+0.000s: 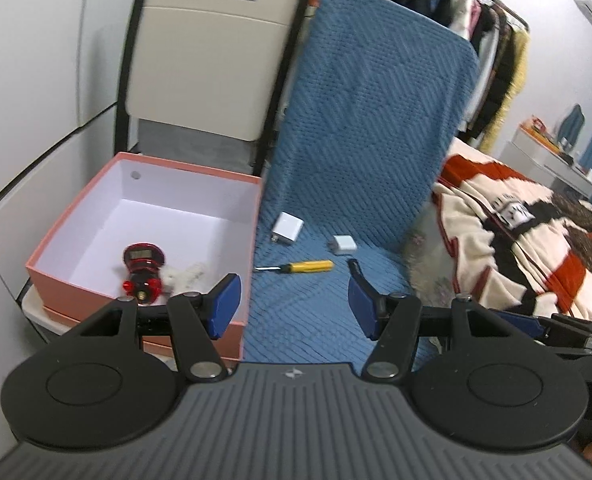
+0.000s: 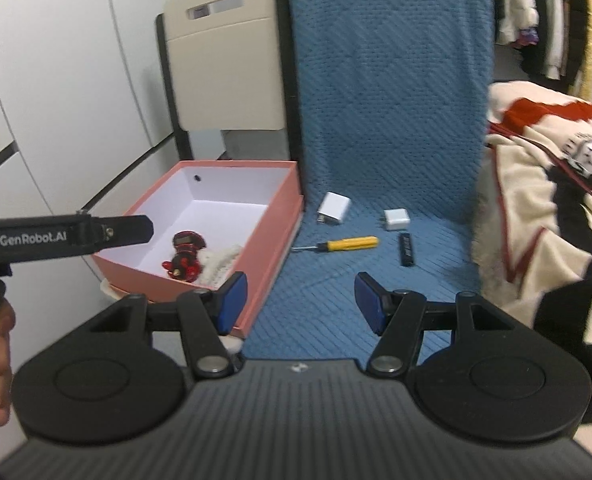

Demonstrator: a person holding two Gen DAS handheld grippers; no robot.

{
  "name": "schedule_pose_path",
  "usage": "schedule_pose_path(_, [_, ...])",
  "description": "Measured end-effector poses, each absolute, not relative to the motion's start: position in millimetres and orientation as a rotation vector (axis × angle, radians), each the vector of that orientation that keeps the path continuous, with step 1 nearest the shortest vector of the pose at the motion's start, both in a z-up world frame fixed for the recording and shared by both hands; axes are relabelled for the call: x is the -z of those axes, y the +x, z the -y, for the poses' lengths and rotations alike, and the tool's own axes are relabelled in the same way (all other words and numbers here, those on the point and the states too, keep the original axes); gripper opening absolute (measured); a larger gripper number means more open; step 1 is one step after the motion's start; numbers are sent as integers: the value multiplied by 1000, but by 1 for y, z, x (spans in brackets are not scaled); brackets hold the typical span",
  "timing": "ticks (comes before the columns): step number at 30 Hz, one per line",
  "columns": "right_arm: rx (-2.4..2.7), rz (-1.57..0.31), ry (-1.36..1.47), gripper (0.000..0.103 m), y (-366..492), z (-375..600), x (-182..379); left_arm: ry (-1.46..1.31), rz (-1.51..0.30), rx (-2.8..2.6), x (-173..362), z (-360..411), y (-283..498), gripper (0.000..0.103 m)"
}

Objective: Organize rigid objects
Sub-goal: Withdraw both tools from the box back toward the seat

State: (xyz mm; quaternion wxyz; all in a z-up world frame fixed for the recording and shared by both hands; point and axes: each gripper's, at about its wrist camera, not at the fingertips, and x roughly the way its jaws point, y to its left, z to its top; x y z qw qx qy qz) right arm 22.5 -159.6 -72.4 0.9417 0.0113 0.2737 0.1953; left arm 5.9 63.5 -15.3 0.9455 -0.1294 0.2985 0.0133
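A pink box (image 1: 56,258) (image 2: 274,216) with a white inside stands on the left and holds a red gadget (image 1: 143,270) (image 2: 185,258) and something white and fluffy. On the blue cloth lie a yellow screwdriver (image 1: 306,266) (image 2: 346,243), two white chargers (image 1: 288,227) (image 1: 343,244) (image 2: 334,208) (image 2: 396,219) and a small black stick (image 2: 406,250). My left gripper (image 1: 294,306) is open and empty, near the box's right wall. My right gripper (image 2: 300,306) is open and empty, in front of the screwdriver.
A beige folding chair (image 1: 212,60) stands behind the box. The blue cloth covers a second chair (image 2: 392,80). A patterned blanket (image 1: 536,240) lies on the right. Clothes (image 1: 488,40) hang at the back. The left gripper's body (image 2: 64,234) crosses the right wrist view.
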Motion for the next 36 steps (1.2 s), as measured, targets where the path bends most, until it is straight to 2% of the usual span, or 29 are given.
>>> schedule_pose_path(18, [-317,-545,77,62,-25,213,88,-226,-659,79,42,-2,-20,65])
schedule_pose_path(26, [-276,-562,97,62,2,221,105,-213,-682,96,53,-1,19,65])
schedule_pose_path(36, [-245,-604,110,62,59,216,143,-195,-732,136,99,3,99,65])
